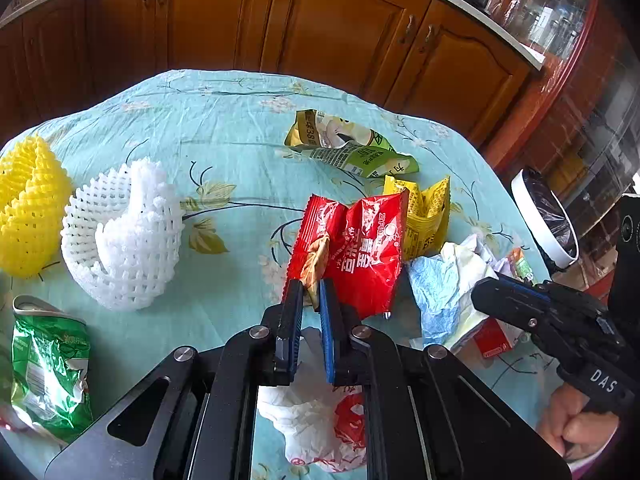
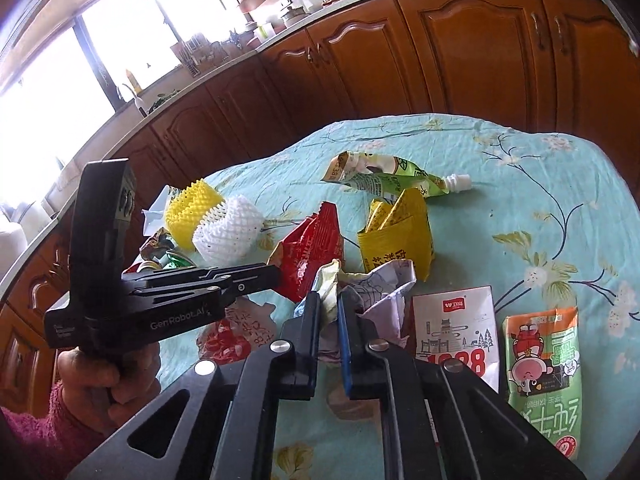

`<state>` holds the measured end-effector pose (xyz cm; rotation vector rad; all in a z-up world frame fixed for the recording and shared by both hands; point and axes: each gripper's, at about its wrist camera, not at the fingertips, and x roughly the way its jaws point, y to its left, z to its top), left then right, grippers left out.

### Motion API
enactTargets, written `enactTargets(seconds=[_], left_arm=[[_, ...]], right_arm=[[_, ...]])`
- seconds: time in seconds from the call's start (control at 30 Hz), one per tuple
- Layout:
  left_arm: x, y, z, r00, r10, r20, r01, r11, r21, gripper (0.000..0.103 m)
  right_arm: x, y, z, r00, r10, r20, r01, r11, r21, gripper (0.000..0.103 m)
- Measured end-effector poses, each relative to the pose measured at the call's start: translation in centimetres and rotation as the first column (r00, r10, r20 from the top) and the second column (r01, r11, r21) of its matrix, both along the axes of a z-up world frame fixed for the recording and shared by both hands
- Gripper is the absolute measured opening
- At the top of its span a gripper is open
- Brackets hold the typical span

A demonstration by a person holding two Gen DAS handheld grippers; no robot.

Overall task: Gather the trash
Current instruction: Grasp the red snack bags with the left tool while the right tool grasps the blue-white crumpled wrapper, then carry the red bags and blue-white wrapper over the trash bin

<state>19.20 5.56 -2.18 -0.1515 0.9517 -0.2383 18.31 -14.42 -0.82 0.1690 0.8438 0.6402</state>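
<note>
Left wrist view shows the left tool clenched on the near edge of the red wrapper, which lies mid-table beside a yellow packet. Right tool pinches the crumpled paper just beside that wrapper

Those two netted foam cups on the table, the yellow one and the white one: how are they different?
The yellow foam net is bright yellow and sits nearer the table's edge; the white foam net is plain white and sits beside it, nearer the red wrapper. The white foam net lies tipped, its opening showing; the yellow foam net's pose is harder to judge. Both are soft mesh fruit sleeves, and no hand-held gripper touches either.
</note>
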Motion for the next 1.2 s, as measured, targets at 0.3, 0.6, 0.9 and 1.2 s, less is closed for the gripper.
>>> enactTargets(seconds=[0.3, 0.6, 0.9, 1.2], left_arm=[[-1.4, -0.4, 2.7, 0.997, -0.008, 0.077, 0.008, 1.0, 0.001, 0.005], [-2.0, -2.6, 6.0, 0.987, -0.05, 0.153, 0.054, 0.998, -0.024, 0.005], [-2.1, -7.3, 4.3, 0.981, -0.158, 0.11, 0.159, 0.987, 0.005, 0.005], [-1.3, -9.7, 2.0, 0.973, -0.229, 0.024, 0.227, 0.973, 0.04, 0.011]], right_arm=[[-1.2, -2.3, 3.1, 0.998, -0.035, 0.055, 0.031, 0.997, 0.07, 0.008], [-2.2, -6.7, 5.6, 0.986, -0.124, 0.112, 0.112, 0.988, 0.105, 0.007], [-3.3, -11.3, 5.7, 0.971, -0.211, 0.114, 0.199, 0.974, 0.111, 0.007], [-3.9, -13.9, 4.9, 0.963, -0.256, 0.086, 0.244, 0.961, 0.132, 0.007]])
